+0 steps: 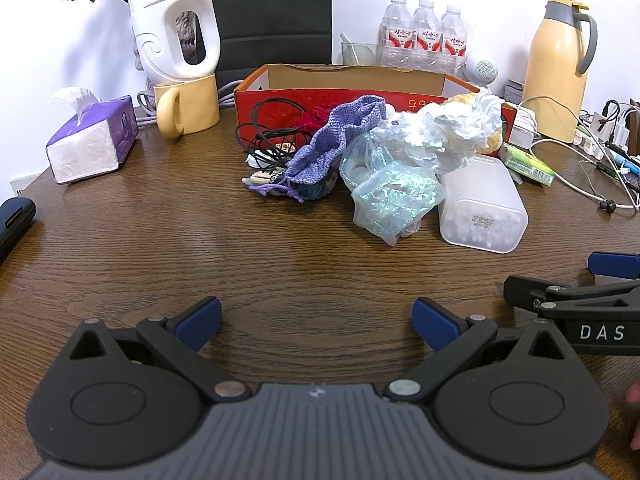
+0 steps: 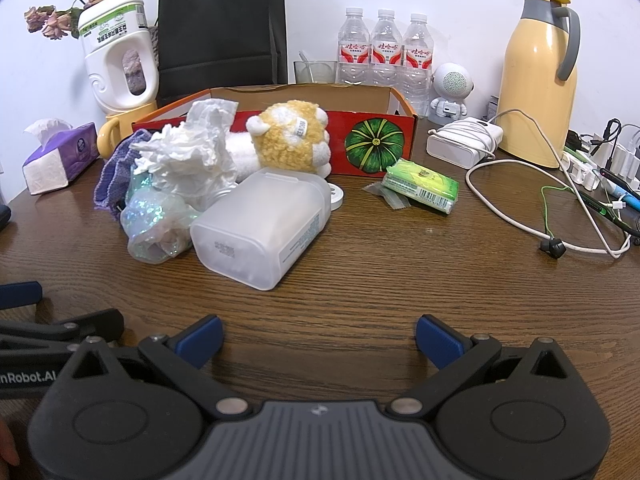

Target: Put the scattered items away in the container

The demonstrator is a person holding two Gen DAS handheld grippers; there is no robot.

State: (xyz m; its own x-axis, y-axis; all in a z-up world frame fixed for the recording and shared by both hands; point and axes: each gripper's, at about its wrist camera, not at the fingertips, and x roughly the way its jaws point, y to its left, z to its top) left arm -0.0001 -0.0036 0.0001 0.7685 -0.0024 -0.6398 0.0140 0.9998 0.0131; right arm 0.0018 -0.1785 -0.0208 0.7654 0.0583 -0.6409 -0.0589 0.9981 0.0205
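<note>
**Both tongs spread wide over bare desk, clutter piled before the red box**

Nearest the lens, the left tongs [image 1: 316, 322] stand fully spread above the wooden desk [image 1: 160, 240], their blue pads holding nothing. Beside them the right tongs [image 2: 319, 340] are just as wide apart and likewise empty, hovering over bare wood near the desk's front edge.

Past them, toward the middle of the desk, the scattered items form one heap. A frosted plastic cotton-swab box [image 2: 260, 224] lies on its side at the front of it, touching a crumpled iridescent bag [image 2: 154, 220] on its left. Behind these sit a wad of crumpled white paper [image 2: 188, 152] and a yellow-and-white plush toy [image 2: 292, 136], both leaning against the front wall of the red cardboard box [image 2: 376, 140], which bears a green pumpkin picture. A purple knitted drawstring pouch [image 1: 340, 136] lies at the left of the heap, with a tangle of black cable [image 1: 272, 120] just beside it against the box. A green tissue pack [image 2: 420, 186] lies apart from the heap, near the box's right front corner.

The box stands open-topped toward the back of the desk. Left of it are a yellow mug [image 1: 188, 104] carrying a white detergent jug [image 1: 172, 20], and a purple tissue box [image 1: 92, 140]. Behind stand three water bottles [image 2: 384, 48], and a yellow thermos jug [image 2: 536, 80] rises near the right back corner.
</note>
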